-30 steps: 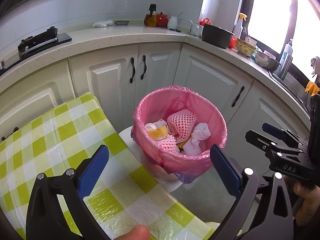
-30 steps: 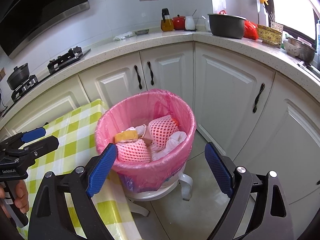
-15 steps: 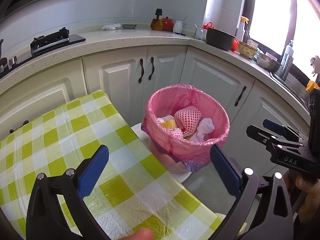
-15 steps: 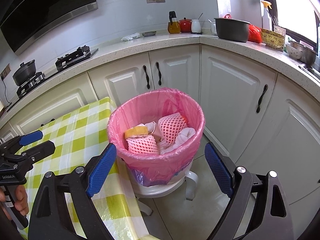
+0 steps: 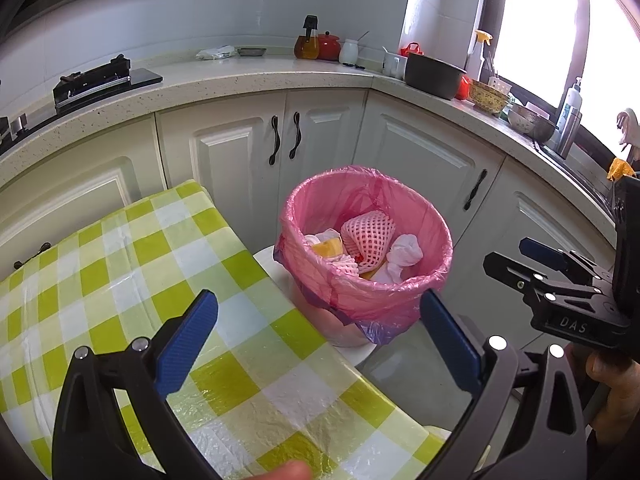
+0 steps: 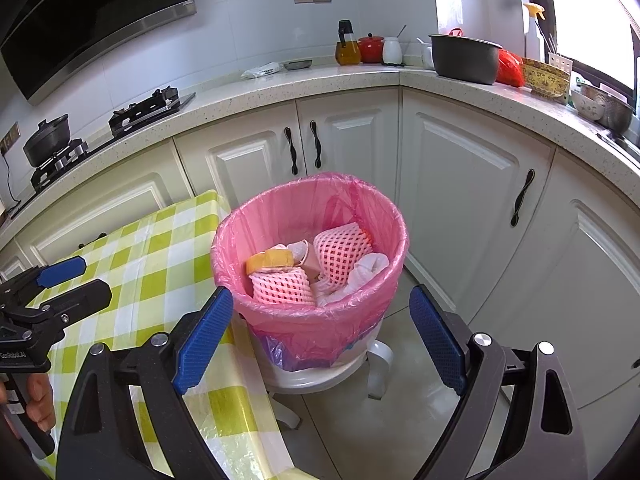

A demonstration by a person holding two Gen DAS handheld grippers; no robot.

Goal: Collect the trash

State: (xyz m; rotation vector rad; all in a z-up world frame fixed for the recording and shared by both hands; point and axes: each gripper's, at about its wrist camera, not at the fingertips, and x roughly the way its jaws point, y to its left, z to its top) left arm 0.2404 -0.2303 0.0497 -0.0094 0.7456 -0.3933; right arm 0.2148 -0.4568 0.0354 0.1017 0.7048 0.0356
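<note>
- Bin (image 6: 310, 280): lined with a pink bag (image 5: 366, 296), it stands on a white stool (image 6: 320, 376) on the floor, just beside the table (image 5: 120, 280) edge and in front of the cabinets (image 6: 460, 184). Trash fills its lower part: two pink foam nets (image 6: 340, 256), a yellow tape roll (image 6: 270, 260) and crumpled white tissue (image 6: 370, 268).
- Bearing: from your right gripper (image 6: 320, 336) the bin lies straight ahead and slightly below, its rim framed between the two blue pads. From your left gripper (image 5: 320, 340) it lies ahead and to the right, across the table corner.
- Axis: the bin's mouth is round and faces up, so no approach side is favoured; the bag's rim, folded over the edge, looks like the likely next grasp.
- Nearer hand: judged by how the bin fills each view, the right gripper is closer.
- Grippers: both are spread wide and hold nothing.
- Views compared: the right wrist view shows the stool's legs, the purple bag layer hanging below the pink, and the left gripper over the table. The left wrist view shows the bare checked cloth with no trash on the part in view, and the right gripper off to the right of the bin.
</note>
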